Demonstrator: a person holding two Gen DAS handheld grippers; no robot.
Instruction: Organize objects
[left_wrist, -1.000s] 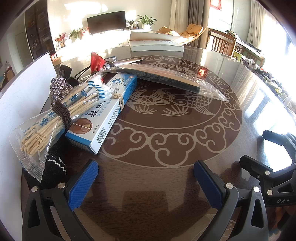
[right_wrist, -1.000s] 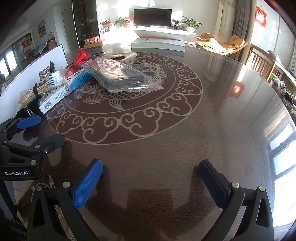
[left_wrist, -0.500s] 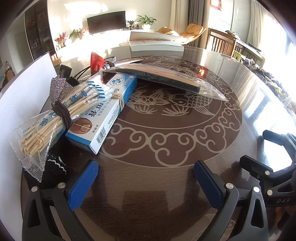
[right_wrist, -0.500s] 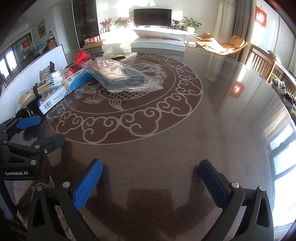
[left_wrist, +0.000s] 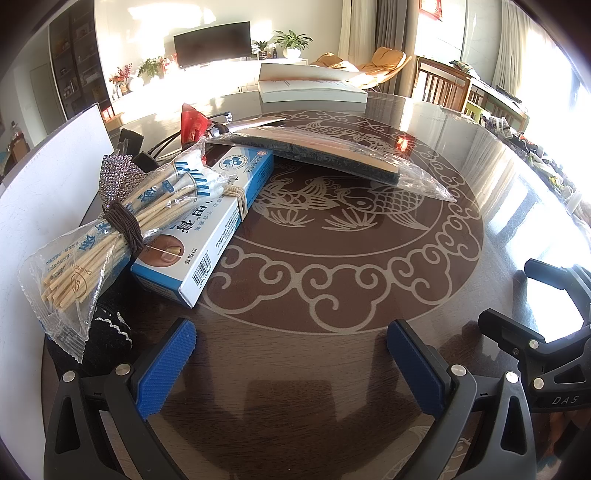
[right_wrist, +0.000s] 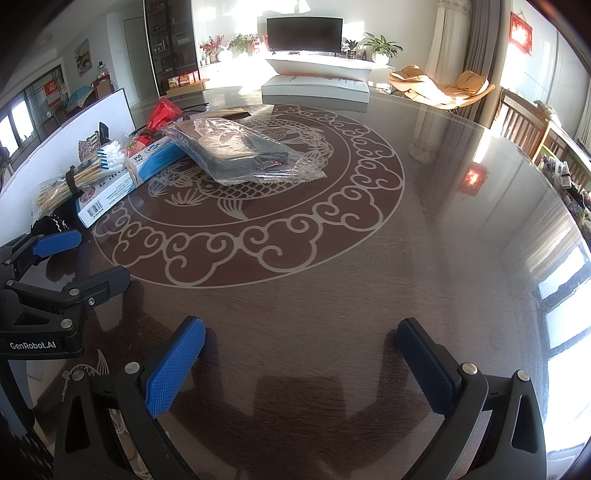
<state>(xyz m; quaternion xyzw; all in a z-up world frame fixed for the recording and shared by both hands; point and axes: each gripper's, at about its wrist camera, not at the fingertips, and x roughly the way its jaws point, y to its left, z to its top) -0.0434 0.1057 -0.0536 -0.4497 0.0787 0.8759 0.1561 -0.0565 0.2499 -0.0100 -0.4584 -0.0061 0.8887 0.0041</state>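
Observation:
A blue-and-white carton (left_wrist: 207, 229) (right_wrist: 125, 181) lies on the dark round table (left_wrist: 332, 369), left of the fish inlay. A clear bag of cotton swabs (left_wrist: 110, 236) (right_wrist: 77, 177), tied with a brown band, rests across it. Behind sits a dark flat item in a clear plastic bag (left_wrist: 332, 158) (right_wrist: 240, 151). A red packet (left_wrist: 192, 122) (right_wrist: 162, 114), a sparkly pouch (left_wrist: 118, 177) and black cables lie farther back. My left gripper (left_wrist: 288, 354) is open, low over the table just right of the carton's near end. My right gripper (right_wrist: 299, 350) is open over bare table.
A white board (left_wrist: 48, 177) stands along the table's left edge. A black knitted item (left_wrist: 107, 332) lies beside the left fingers. White boxes (left_wrist: 310, 88) stack at the far edge. Chairs and a cluttered shelf stand to the right. The right gripper's body (left_wrist: 546, 347) shows beside the left.

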